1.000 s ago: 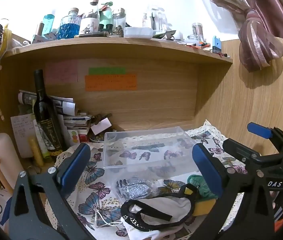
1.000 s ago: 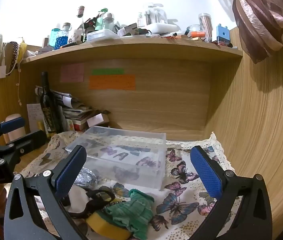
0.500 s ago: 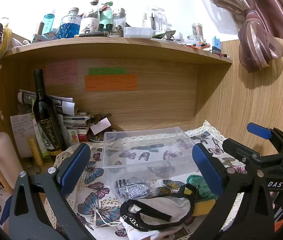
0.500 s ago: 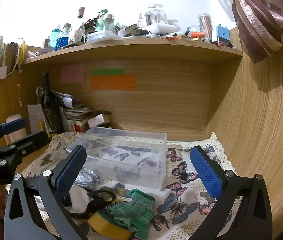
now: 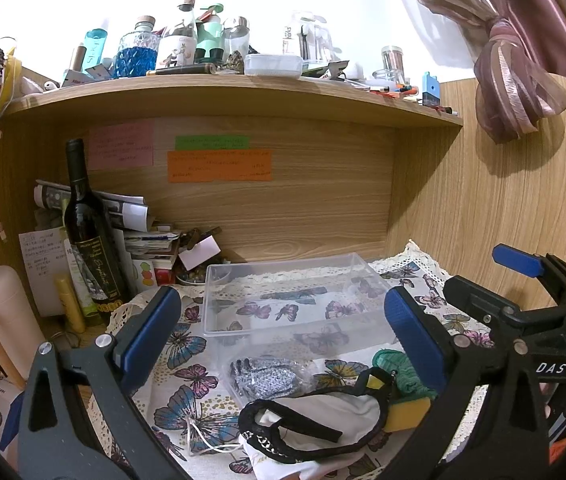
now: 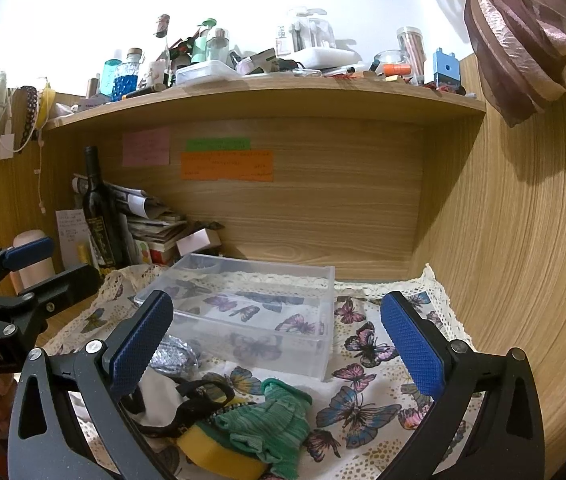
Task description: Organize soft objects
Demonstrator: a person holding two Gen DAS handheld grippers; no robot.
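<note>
A clear plastic box [image 5: 291, 296] [image 6: 251, 316] stands empty on the butterfly cloth [image 5: 187, 364] [image 6: 363, 392]. In front of it lies a pile of soft things: a silver-grey bagged cloth [image 5: 267, 376] [image 6: 173, 354], a white garment with a black strap [image 5: 319, 416] [image 6: 199, 394], a green knit cloth [image 6: 271, 416] [image 5: 393, 364] and a yellow sponge [image 6: 219, 454] [image 5: 407, 410]. My left gripper [image 5: 283, 332] is open and empty above the pile. My right gripper [image 6: 279, 344] is open and empty, just right of the pile; it also shows in the left wrist view [image 5: 523, 304].
A wine bottle [image 5: 91, 232], stacked papers [image 5: 147, 236] and a pink flask [image 5: 3, 320] stand at the back left. A cluttered shelf [image 5: 223, 92] hangs overhead. Wood walls close the back and right. A tied curtain [image 5: 515, 88] hangs at upper right.
Both grippers have shifted very slightly; the views have risen a little. Nothing on the cloth has moved.
</note>
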